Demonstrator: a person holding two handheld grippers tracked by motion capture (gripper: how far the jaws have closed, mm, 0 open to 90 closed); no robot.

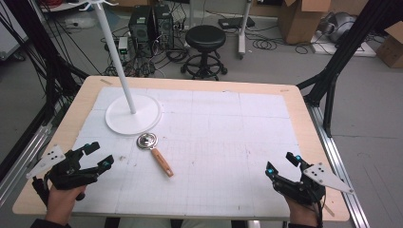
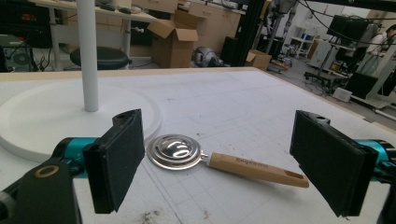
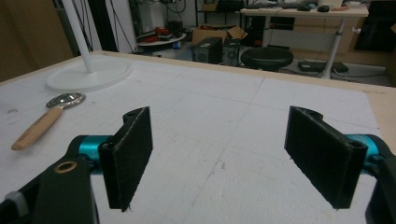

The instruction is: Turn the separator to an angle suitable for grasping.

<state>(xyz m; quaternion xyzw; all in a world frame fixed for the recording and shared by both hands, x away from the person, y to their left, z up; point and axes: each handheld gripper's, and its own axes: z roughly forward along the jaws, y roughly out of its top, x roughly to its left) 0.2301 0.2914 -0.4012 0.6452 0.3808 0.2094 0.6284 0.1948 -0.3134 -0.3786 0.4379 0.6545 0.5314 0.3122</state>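
Desk (image 1: 294, 118) under a white gridded mat. White stand (image 1: 132, 114) far left. Metal ladle with wooden handle (image 1: 155, 152) lies flat, its bowl just beside the stand's base. My left tongs (image 1: 97, 156) near-left, my right tongs (image 1: 281, 164) near-right: both agape, nothing between them.

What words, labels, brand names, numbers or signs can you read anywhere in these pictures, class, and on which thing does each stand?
None can be read.
Dark printed line along the pale wooden handle of the round metal strainer: too small and blurred to read.
White gridded mat on the wooden table: ruled lines, no legible figures.
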